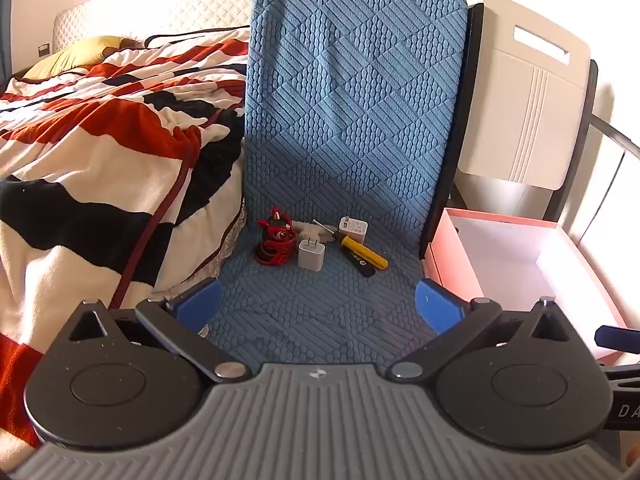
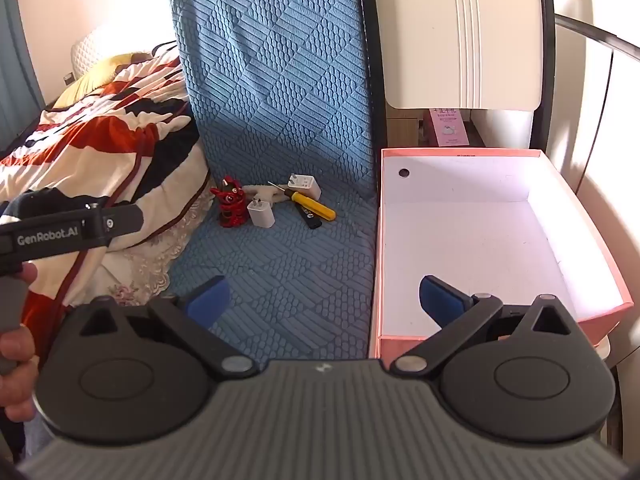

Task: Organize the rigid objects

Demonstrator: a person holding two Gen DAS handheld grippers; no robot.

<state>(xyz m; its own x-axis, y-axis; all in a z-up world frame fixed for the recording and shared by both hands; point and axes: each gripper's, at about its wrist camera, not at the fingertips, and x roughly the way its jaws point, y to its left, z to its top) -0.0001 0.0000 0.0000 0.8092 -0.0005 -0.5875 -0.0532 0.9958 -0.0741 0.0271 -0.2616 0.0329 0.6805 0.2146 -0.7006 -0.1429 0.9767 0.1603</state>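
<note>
A small pile lies at the back of the blue seat: a red toy figure, a white charger in front, a second white charger behind, a yellow-handled screwdriver, a black stick and a whitish piece. The pink box with a white inside stands right of the seat. My left gripper is open and empty, well short of the pile. My right gripper is open and empty, its right finger over the box's near corner.
A bed with a red, black and cream blanket lies on the left against the seat. The blue textured seat cover rises behind the pile. A cream chair back stands behind the box. The left gripper's body crosses the right wrist view.
</note>
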